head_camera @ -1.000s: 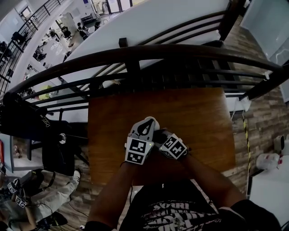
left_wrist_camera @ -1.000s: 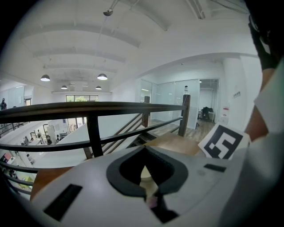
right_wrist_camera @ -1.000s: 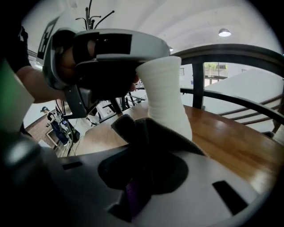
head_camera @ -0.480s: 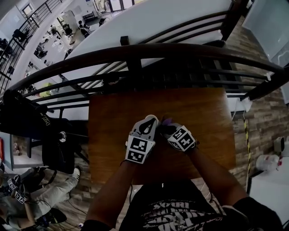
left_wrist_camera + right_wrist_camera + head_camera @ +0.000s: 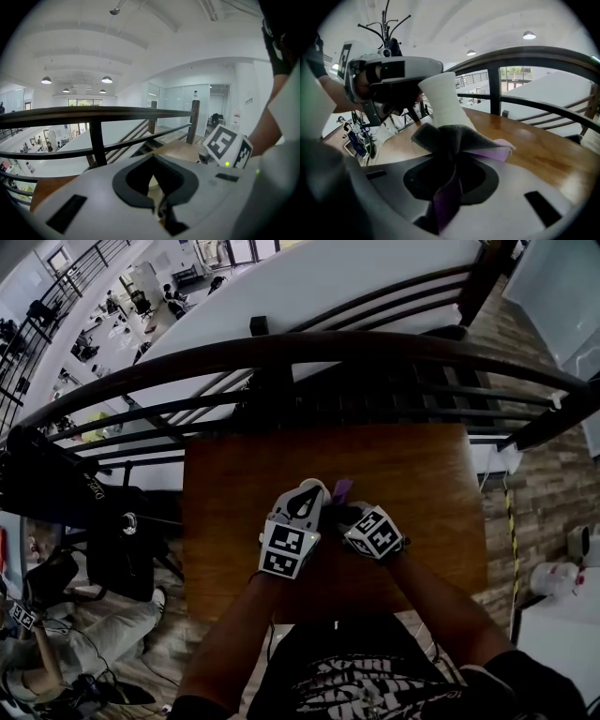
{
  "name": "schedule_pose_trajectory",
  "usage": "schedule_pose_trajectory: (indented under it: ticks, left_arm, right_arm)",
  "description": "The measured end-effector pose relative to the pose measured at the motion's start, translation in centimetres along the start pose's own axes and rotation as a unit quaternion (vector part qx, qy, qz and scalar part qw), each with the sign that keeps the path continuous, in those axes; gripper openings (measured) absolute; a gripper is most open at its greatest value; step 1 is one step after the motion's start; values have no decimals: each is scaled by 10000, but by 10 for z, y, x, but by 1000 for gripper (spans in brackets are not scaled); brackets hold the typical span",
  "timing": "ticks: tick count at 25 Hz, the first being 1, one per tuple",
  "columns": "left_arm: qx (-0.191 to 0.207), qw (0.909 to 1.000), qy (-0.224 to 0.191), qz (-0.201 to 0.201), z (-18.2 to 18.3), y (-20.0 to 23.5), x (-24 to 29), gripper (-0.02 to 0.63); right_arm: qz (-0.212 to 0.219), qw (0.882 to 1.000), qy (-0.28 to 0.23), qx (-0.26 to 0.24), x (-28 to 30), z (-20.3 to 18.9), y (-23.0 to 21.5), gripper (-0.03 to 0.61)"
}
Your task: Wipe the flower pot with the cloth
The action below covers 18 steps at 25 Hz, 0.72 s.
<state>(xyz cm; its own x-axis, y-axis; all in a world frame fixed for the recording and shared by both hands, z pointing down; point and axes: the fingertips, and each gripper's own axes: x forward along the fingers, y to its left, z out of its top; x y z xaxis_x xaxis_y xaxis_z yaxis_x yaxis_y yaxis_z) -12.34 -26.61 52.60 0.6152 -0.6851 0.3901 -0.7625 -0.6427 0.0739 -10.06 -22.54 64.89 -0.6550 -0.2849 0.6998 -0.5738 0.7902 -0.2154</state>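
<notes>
Two grippers: left gripper [image 5: 312, 493] beside right gripper [image 5: 339, 513], over the table [image 5: 422, 474].
Left gripper: unmoved, jaws clamped on the white flower pot [image 5: 443, 101].
Cloth [image 5: 457, 136]: against the pot's side; its purple corner, hidden a second ago, now shows.
Right gripper: jaws pinching the cloth; shifted slightly rightward.

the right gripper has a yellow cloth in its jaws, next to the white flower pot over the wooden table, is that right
Only the colour is wrong: the cloth is purple with a grey side, not yellow. The right gripper view shows the right gripper holding it in its jaws, next to the white flower pot over the wooden table.
</notes>
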Motion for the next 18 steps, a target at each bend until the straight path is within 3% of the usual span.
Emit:
schedule_pose_trajectory:
  ticks: [5, 13, 18]
  left_arm:
    - [-104, 9992, -371, 116, 18, 3, -12, -2]
    - [-423, 9962, -743, 142, 25, -30, -57, -2]
    - [-588, 9949, -812, -59, 20, -52, -72, -2]
  right_arm:
    - [230, 9985, -430, 235, -14, 10, 35, 60]
    - [-493, 9917, -1053, 544, -82, 8, 35, 60]
    - [-929, 9856, -1264, 625, -127, 6, 39, 60]
